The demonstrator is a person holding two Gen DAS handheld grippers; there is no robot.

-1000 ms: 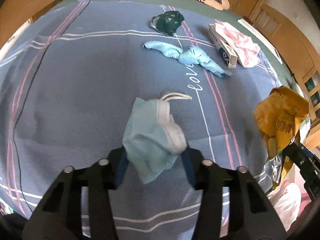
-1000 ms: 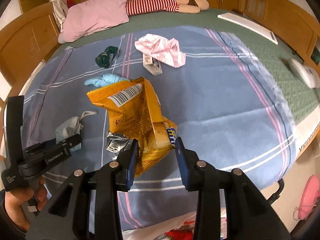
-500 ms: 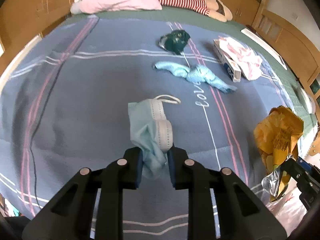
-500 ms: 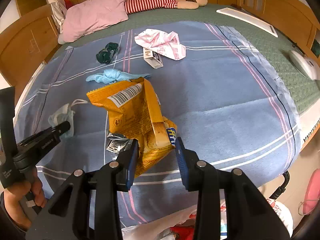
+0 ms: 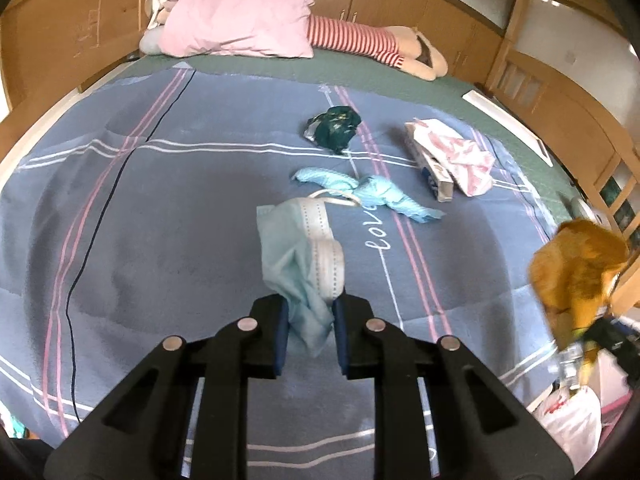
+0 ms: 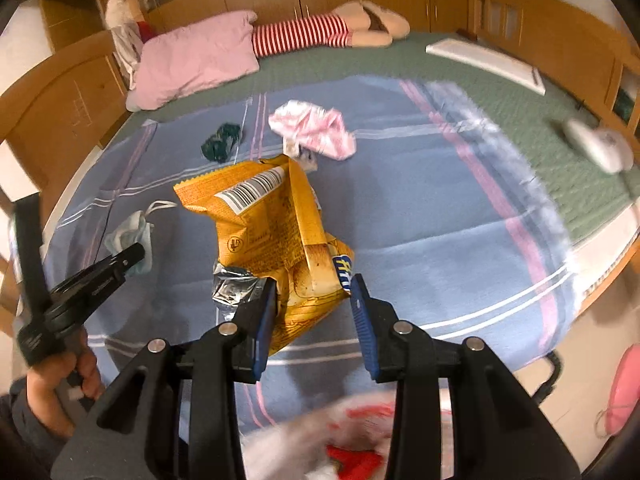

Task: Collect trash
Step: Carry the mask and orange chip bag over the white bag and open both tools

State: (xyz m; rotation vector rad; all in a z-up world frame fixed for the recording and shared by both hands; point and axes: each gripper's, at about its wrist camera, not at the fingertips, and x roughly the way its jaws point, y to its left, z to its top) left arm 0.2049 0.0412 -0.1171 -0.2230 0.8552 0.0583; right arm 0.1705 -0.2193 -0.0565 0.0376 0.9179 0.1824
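Observation:
My left gripper is shut on a pale blue face mask and holds it above the blue bedspread; the mask also shows in the right wrist view. My right gripper is shut on a crumpled orange snack bag, held above the bed's near edge; it shows blurred in the left wrist view. A white plastic trash bag lies below the right gripper, blurred, and it shows at the left view's lower right.
On the bedspread lie a dark green wrapper, a light blue crumpled wrapper, a small box and a pink-white wrapper. A pink pillow and a striped stuffed toy are at the head. Wooden bed rails surround.
My left gripper closed on the face mask and lifted it off the bedspread. My right gripper, still holding the snack bag, has moved back over the white trash bag.

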